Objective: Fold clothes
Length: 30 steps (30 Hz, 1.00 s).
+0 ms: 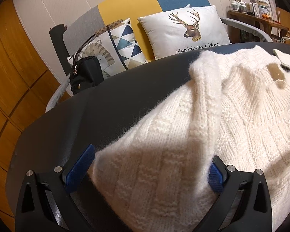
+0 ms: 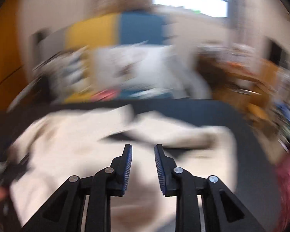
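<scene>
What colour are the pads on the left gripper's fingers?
Blue textured pads on black fingers, clearest in the left wrist view.

Only legible text: "Happiness ticket", printed in black script beneath a stag's head on a white cushion (image 1: 183,32), far ahead of the left jaws beyond the table edge; nothing readable in blurred right wrist view.

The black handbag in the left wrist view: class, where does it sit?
The black handbag sits at left of centre, beyond the far edge of the dark table, leaning against the zebra cushion on the sofa.
</scene>
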Available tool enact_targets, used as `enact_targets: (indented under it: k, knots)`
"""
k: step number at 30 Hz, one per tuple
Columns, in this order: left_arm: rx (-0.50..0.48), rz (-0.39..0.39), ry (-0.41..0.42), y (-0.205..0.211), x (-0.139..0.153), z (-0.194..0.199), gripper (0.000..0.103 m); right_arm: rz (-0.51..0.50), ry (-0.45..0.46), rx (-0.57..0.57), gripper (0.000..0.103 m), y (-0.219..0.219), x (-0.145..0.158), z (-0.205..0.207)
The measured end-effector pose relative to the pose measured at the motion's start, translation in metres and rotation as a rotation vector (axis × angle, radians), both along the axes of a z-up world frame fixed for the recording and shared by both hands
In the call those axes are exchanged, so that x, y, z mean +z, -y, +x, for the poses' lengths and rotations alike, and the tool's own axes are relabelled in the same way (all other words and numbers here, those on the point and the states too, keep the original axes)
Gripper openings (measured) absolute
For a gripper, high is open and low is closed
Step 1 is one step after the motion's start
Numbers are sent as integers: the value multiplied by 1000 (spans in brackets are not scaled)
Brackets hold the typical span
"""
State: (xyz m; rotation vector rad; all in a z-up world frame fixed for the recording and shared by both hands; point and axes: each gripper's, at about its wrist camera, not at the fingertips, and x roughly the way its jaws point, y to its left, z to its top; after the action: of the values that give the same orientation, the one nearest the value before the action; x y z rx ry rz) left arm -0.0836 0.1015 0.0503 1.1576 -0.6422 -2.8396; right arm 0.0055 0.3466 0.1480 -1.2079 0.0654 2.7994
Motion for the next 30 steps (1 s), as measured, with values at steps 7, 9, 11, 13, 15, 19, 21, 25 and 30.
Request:
enact_targets:
  k: [7,9,11,13,15,19,21,25,30]
  knots:
    - [-3,20,16,4,-2,-3,103,-45,233,114,13,67,-74,-63]
    - [-5,78,45,12,0,-7,103,5,222,101,13,73,-76,-68]
    - [-8,161,80,23,4,-11,103,-5,213,91,13,71,-76,-68]
    - [3,216,97,34,13,-19,103,-16,203,81,13,69,-76,-68]
    - [-14,253,82,36,30,-31,103,-26,194,71,13,67,-77,-68]
    - [-89,163,111,0,52,-63,103,-47,175,51,14,63,-77,-68]
    - [-139,48,100,-28,55,-74,103,-58,166,41,14,61,-77,-69]
    - [-272,-68,147,-78,50,-93,103,-89,154,32,14,57,-78,-67]
    - [-341,-206,198,-119,27,-119,103,-124,145,31,14,53,-79,-64]
